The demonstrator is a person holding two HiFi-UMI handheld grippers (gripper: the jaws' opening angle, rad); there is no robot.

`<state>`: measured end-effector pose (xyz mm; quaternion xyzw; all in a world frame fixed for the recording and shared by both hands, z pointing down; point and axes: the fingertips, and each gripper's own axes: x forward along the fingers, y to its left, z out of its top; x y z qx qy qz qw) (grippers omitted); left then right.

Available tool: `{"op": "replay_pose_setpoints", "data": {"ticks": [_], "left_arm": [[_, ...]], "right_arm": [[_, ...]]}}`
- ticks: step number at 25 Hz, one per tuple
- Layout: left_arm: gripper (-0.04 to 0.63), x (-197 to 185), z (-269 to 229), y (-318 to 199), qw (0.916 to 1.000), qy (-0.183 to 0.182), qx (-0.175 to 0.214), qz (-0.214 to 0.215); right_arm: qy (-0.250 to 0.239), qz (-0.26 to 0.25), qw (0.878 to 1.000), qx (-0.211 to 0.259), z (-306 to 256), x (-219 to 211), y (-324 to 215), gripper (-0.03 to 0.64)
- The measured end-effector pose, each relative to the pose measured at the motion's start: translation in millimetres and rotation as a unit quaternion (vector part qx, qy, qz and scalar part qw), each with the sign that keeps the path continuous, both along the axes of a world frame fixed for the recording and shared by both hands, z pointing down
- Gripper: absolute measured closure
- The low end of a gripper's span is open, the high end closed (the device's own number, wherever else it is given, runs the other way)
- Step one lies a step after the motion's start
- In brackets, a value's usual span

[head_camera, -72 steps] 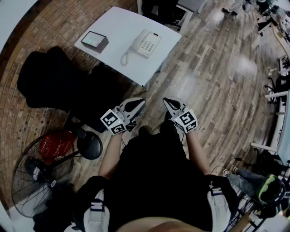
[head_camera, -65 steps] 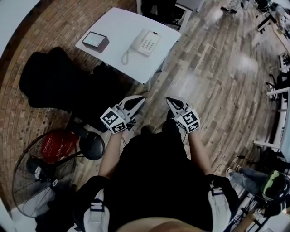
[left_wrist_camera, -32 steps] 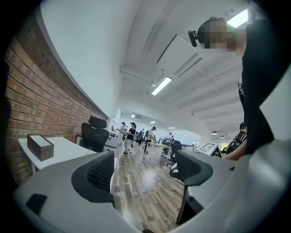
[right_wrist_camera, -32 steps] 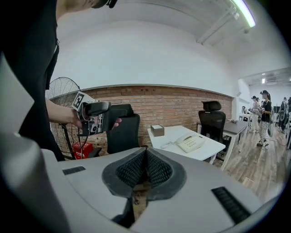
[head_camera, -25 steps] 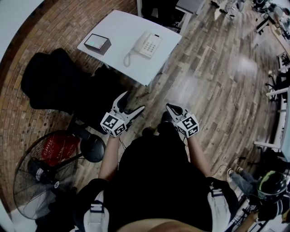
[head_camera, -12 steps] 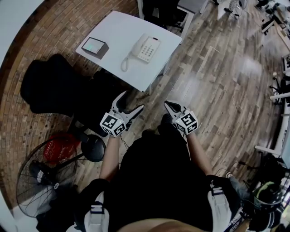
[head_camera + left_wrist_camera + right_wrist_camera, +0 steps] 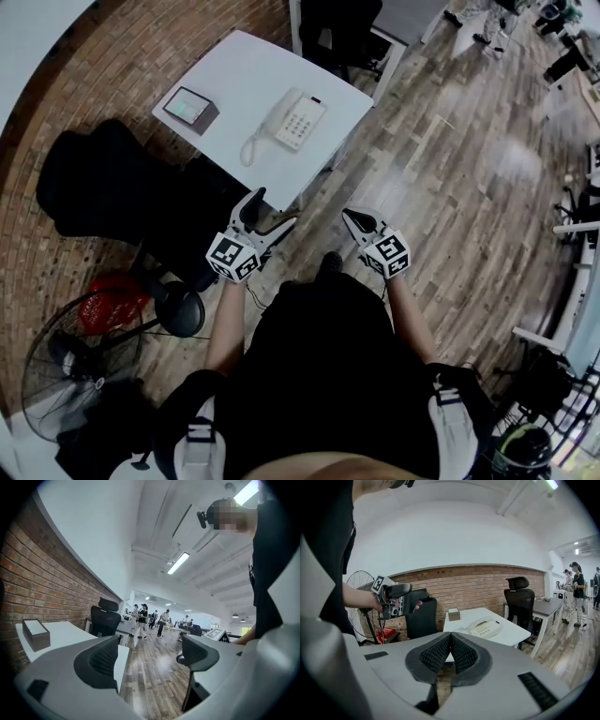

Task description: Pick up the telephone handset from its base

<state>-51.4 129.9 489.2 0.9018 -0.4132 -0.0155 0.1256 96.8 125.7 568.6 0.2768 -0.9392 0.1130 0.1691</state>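
A cream telephone [image 7: 294,120] sits on a white table [image 7: 246,70], its handset [image 7: 274,114] resting on the base's left side with a coiled cord [image 7: 248,148] trailing off. It also shows far ahead as the telephone [image 7: 485,627] in the right gripper view. My left gripper [image 7: 272,208] is held open over the floor, short of the table's near corner, with nothing between its pads [image 7: 105,660]. Beside it my right gripper [image 7: 351,217] is shut and empty, its pads [image 7: 440,653] pressed together.
A small dark box [image 7: 190,105] stands on the table's left part. A black office chair [image 7: 103,183] is at the table's left, another chair [image 7: 337,28] behind it. A floor fan [image 7: 61,352] and a red item [image 7: 98,305] sit near left. People [image 7: 140,618] walk far off.
The left gripper went from shut to open. Both grippers and the head have come somewhat nearer the table; the right gripper stays shut.
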Motion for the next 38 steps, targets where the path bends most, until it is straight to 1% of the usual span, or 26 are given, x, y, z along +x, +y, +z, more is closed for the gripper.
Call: {"op": "replay_pose_setpoints", "data": {"ticks": [6, 14, 21, 25, 27, 30, 36, 38], "left_arm": [[0.178, 11.1, 3.6, -26.7, 0.9997, 0.004, -0.003, -0.023], [0.178, 34.5, 2.1, -54.7, 0.9992, -0.001, 0.001, -0.039], [0.178, 42.4, 5.2, -65.8, 0.9985, 0.001, 0.000, -0.054], [0.178, 44.5, 7.6, -65.2, 0.9982, 0.001, -0.002, -0.060], [0.178, 39.6, 9.6, -62.6, 0.9980, 0.007, -0.007, -0.063], [0.178, 21.6, 13.5, -60.5, 0.9964, 0.022, -0.018, -0.079], [0.178, -9.8, 22.7, -80.8, 0.9950, 0.020, -0.027, -0.094], [0.178, -16.1, 25.0, -94.1, 0.9952, 0.012, -0.030, -0.092]], "right_arm": [[0.009, -0.019, 1.000, -0.004, 1.1, 15.0, -25.3, 0.620], [0.005, -0.025, 1.000, -0.003, -1.9, 45.1, -56.5, 0.620], [0.005, -0.036, 0.999, 0.003, 3.7, 56.7, -74.0, 0.620], [0.001, -0.035, 0.999, -0.006, 10.4, 59.0, -80.3, 0.620], [-0.006, -0.028, 0.999, -0.014, 14.2, 56.7, -84.2, 0.620], [-0.019, -0.023, 0.999, -0.028, 12.5, 48.3, -87.7, 0.620], [-0.007, -0.019, 0.999, -0.035, 17.2, 37.5, -105.0, 0.620], [-0.002, -0.018, 0.999, -0.034, 14.1, 34.0, -115.5, 0.620]]}}
